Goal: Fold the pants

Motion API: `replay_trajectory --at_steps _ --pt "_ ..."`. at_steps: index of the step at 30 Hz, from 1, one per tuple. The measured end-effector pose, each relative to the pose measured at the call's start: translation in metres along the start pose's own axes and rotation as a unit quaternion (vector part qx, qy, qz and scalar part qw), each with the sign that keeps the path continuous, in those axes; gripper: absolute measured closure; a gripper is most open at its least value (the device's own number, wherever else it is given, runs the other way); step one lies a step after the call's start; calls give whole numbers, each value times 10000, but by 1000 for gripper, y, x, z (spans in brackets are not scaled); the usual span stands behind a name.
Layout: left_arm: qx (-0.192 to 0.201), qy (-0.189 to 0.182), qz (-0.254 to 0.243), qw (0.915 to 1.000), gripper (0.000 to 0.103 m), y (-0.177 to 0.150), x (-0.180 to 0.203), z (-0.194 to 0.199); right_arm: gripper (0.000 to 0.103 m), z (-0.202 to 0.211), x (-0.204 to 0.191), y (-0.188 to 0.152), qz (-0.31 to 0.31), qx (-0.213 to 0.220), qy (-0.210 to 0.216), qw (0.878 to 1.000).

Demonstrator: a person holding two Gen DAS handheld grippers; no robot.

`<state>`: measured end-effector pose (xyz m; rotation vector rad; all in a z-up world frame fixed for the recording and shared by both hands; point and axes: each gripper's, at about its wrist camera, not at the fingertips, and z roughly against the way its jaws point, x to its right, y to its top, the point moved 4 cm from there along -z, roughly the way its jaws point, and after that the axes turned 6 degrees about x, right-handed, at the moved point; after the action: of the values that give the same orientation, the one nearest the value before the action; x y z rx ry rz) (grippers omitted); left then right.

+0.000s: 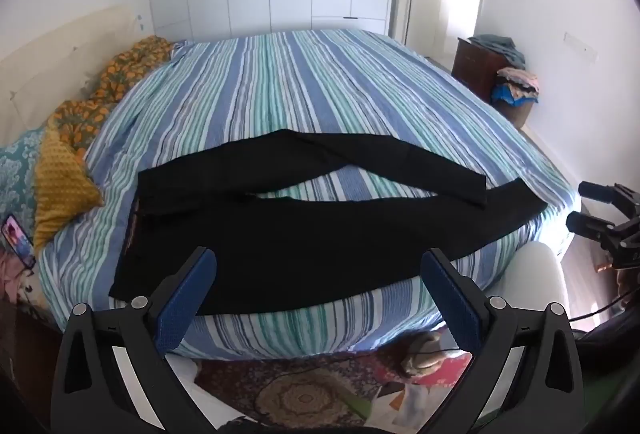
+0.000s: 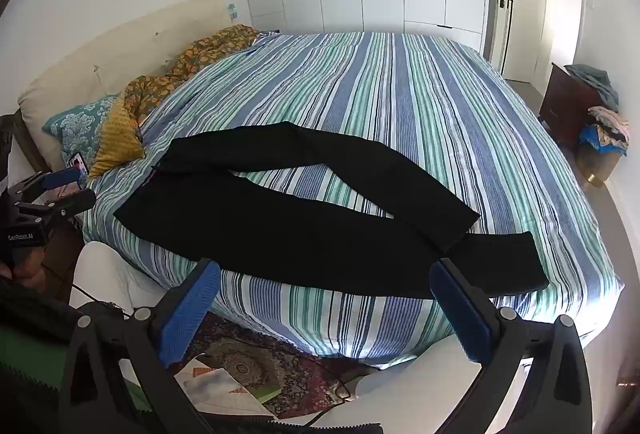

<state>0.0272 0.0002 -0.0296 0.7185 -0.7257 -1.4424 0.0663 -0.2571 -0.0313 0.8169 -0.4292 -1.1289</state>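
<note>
Spread wide and empty: blue-padded left gripper point(image 1: 318, 288) and right gripper point(image 2: 326, 300), both short of the striped blue-green bedspread point(image 1: 320, 85). Black fabric pants point(image 1: 280, 230) flat near the bed edge, legs crossing at the cuffs. Risks: pinching bedspread along with cloth; lifting only one layer; dragging the near leg off the edge.

One pair of black pants point(image 1: 304, 234), two legs crossing toward 3 o'clock. One striped bed point(image 1: 320, 81). Two tools: left tool point(image 1: 318, 274), right tool point(image 2: 326, 286). One phone point(image 1: 16, 240) at 9 o'clock. One patterned rug point(image 2: 256, 366).
</note>
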Motion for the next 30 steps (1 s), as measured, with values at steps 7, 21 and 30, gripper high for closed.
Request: replay_trajectory --at_steps 7,21,30 --pt "-362 -96 291 9989 1 -4 -6 -7 0 4 -4 1 12 82 4 10000" --pt "-495 -99 76 9987 1 -7 2 -13 0 6 -13 3 72 292 271 9992" --pt "-509 -250 -8 9984 1 -2 8 -17 0 4 0 8 -97 251 159 9995"
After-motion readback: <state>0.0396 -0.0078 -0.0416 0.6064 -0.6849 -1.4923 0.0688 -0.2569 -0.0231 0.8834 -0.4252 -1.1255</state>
